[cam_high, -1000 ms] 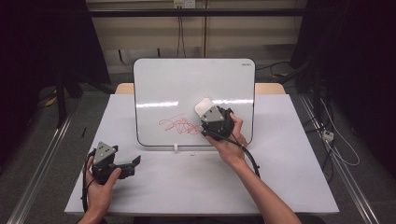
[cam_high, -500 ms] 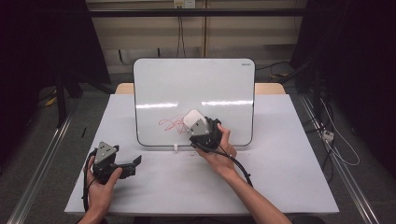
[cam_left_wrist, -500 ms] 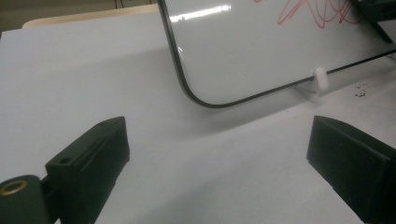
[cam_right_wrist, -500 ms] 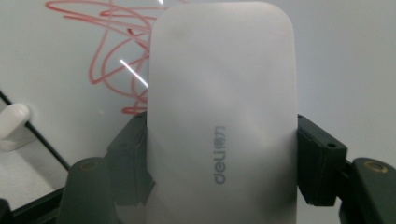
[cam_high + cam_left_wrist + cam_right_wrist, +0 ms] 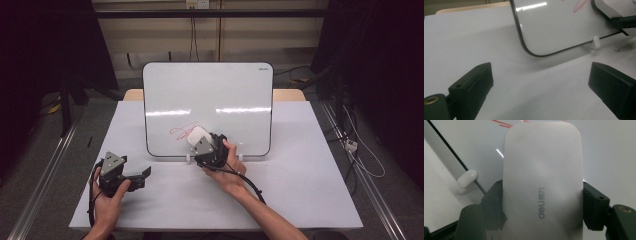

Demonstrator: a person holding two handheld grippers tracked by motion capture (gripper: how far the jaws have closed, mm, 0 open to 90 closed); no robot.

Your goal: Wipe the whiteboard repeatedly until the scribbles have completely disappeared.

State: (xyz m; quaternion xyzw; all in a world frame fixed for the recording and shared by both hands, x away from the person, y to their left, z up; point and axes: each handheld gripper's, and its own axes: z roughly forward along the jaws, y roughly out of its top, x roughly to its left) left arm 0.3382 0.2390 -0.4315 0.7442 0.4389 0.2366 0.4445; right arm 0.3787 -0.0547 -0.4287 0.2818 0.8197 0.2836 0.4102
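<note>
Counter (image 5: 310, 200): white top, whiteboard (image 5: 220, 90) propped upright near its far edge, on small white feet. Board mostly clean; red scribble (image 5: 181, 131) remains at lower left, part of it hidden by the eraser.

Right gripper (image 5: 204, 146): jaws clamped on the sides of a white eraser (image 5: 542, 182), which looks pressed to the board just right of the scribble. Judged: wiping under way, last red marks left.

Left gripper (image 5: 145, 172): jaws wide apart, nothing between them, near the counter's front-left corner.
</note>
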